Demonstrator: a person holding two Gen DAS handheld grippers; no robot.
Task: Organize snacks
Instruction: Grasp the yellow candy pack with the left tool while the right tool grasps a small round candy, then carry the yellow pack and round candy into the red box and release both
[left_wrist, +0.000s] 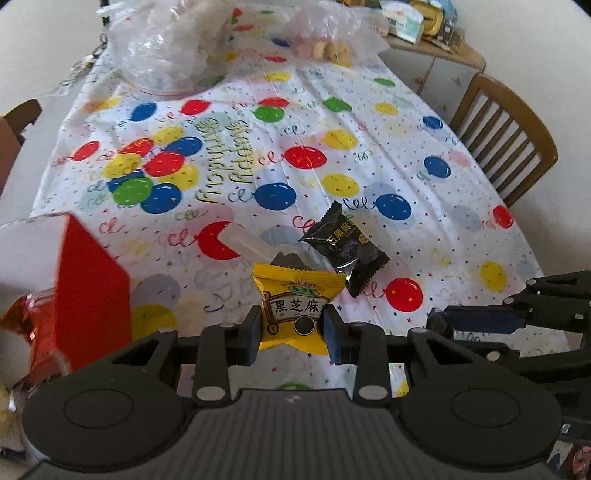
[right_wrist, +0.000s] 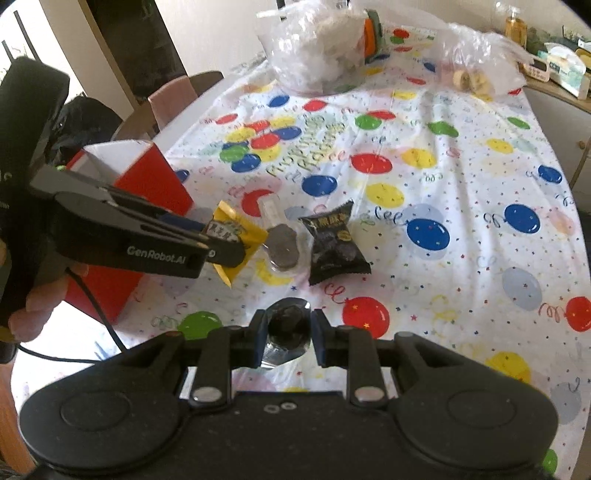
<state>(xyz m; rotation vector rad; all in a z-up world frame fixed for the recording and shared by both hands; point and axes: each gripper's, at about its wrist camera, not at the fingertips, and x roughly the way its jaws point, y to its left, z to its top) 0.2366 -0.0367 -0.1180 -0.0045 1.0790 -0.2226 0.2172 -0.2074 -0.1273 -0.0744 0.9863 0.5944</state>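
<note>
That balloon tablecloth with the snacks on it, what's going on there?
A person holding two tools is sorting snacks. The left tool grips a yellow sesame snack packet; the right tool grips a clear-wrapped dark snack. A black snack packet still lies on the tablecloth, near a red box.

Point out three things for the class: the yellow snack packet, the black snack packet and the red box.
yellow snack packet (left_wrist: 295, 314): left wrist view, printed front between the pads.
black snack packet (right_wrist: 334, 243): right wrist view, middle of its front.
red box (right_wrist: 155, 184): right wrist view, red side wall.
</note>
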